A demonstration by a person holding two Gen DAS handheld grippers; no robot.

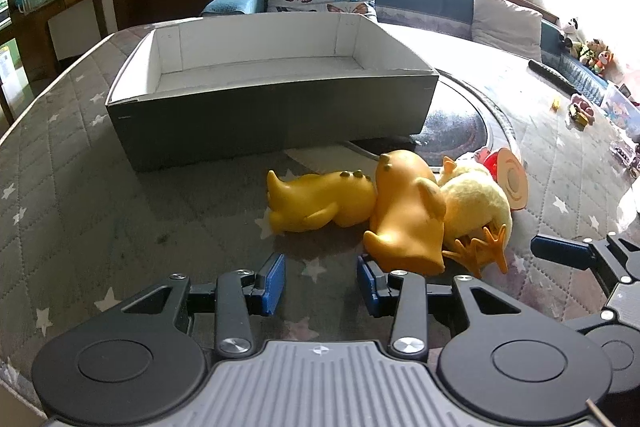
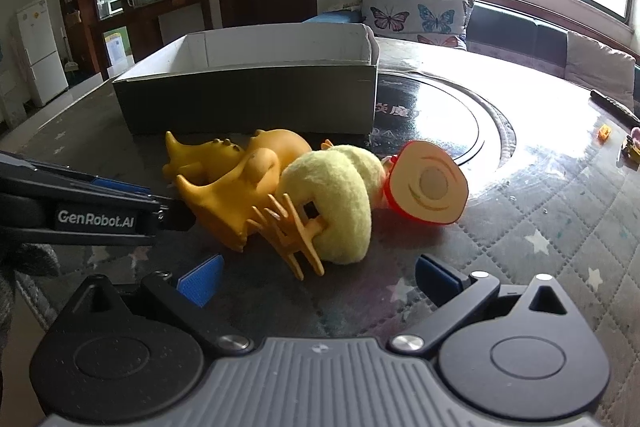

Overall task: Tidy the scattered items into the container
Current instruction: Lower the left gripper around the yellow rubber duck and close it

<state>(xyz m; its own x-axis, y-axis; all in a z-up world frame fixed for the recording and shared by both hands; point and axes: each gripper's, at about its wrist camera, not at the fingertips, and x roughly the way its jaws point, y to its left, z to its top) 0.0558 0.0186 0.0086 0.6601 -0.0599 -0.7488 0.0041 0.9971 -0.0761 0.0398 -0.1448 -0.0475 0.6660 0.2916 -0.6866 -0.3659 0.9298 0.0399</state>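
Right wrist — left tool reads "GenRobot.AI" | left tool gaping, empty | right tool gaping, empty

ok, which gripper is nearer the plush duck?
Right. The right gripper sits just before the plush duck, its feet near the open jaws. The left gripper faces the rubber ducks beside it.

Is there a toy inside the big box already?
No, the box shows only its bare white inside, and the yellow toys lie on the table in front of it.
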